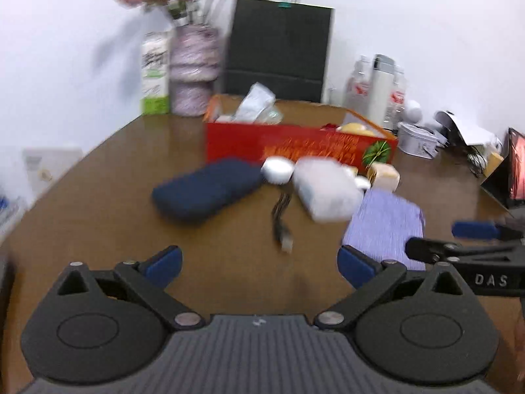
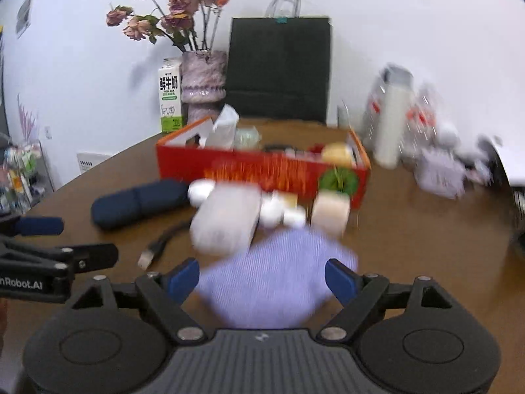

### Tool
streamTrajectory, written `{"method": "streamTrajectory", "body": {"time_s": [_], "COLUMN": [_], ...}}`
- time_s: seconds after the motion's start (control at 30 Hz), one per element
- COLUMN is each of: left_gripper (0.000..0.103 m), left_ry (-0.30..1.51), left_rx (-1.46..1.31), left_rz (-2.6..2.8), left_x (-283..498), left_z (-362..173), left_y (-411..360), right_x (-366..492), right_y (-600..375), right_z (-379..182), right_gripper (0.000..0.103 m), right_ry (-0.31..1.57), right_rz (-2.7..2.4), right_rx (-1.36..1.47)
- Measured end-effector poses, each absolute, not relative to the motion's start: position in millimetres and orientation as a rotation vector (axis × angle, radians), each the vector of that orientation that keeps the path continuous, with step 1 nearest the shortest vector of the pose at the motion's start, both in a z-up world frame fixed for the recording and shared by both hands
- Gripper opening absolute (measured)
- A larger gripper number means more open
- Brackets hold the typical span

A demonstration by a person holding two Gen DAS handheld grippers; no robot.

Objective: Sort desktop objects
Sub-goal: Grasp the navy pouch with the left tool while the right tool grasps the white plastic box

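Loose items lie on the brown table (image 1: 108, 197) in front of a red box (image 1: 295, 147) (image 2: 262, 167): a navy case (image 1: 206, 190) (image 2: 137, 202), a white pack (image 1: 325, 190) (image 2: 226, 220), a beige block (image 1: 384, 174) (image 2: 329, 210), a black USB cable (image 1: 280, 220) (image 2: 160, 243) and a purple striped cloth (image 1: 384, 226) (image 2: 279, 279). My left gripper (image 1: 259, 262) (image 2: 65, 241) is open and empty, with the cable's plug just ahead of it. My right gripper (image 2: 262, 280) (image 1: 459, 239) is open over the purple cloth, which lies between its fingers; the pads do not seem to press it.
Along the back wall stand a vase of dried roses (image 2: 203, 82), a milk carton (image 2: 170, 98), a black paper bag (image 2: 279, 65) and a white flask (image 2: 392, 115) among bottles. A tin (image 1: 416, 141) and a laptop (image 1: 515, 170) sit at the right. The frames are motion-blurred.
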State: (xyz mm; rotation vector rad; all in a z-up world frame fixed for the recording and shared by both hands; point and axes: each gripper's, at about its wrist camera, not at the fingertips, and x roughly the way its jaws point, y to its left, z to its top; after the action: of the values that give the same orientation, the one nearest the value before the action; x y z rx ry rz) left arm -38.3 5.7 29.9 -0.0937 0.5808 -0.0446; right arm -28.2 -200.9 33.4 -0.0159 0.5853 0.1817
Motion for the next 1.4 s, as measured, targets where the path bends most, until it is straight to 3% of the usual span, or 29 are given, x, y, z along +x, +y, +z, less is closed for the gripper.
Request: {"method": "streamTrajectory", "body": {"time_s": [0.2,0.47,0.63,0.83,0.97,1.07,1.1,1.17,1.4], "left_gripper": [0.103,0.103,0.103,0.103,0.103,0.091,0.087,0.08,0.073], "left_ry": [0.558,0.502,0.429,0.585,0.66,0.751,0.765,0.759,0.732], "left_rx": [-0.141,-0.056,0.058,0.022,0.154,0.169,0.127,0.111,0.027], "left_rz": [-0.022,-0.006,-0.017,-0.253,-0.329,-0.293,-0.292,-0.257,0.013], "left_x": [-84,-89,-32,90,133,154,153,140,29], "left_z": [18,24,43,45,23,9,8,9,11], "left_y": [9,7,25,63,54,53,58,59,41], "right_x": [-93,-101,-60,42,99,127,132,132,51], "right_y": [-197,-195,-195,-178,-163,-152,-150,-151,-174], "right_z": [13,24,41,47,31,20,16,13,41], "right_gripper": [0.08,0.078,0.078,0.078,0.076,0.076,0.066,0.064,0.063], "right_ry": [0.532,0.518,0.527,0.622,0.705,0.741,0.752,0.743,0.654], "right_rz": [0.16,0.191,0.242,0.299,0.273,0.234,0.229,0.219,0.296], "right_rx": [-0.043,-0.063,-0.036,-0.001,-0.001,-0.027,-0.022,-0.018,-0.043]}}
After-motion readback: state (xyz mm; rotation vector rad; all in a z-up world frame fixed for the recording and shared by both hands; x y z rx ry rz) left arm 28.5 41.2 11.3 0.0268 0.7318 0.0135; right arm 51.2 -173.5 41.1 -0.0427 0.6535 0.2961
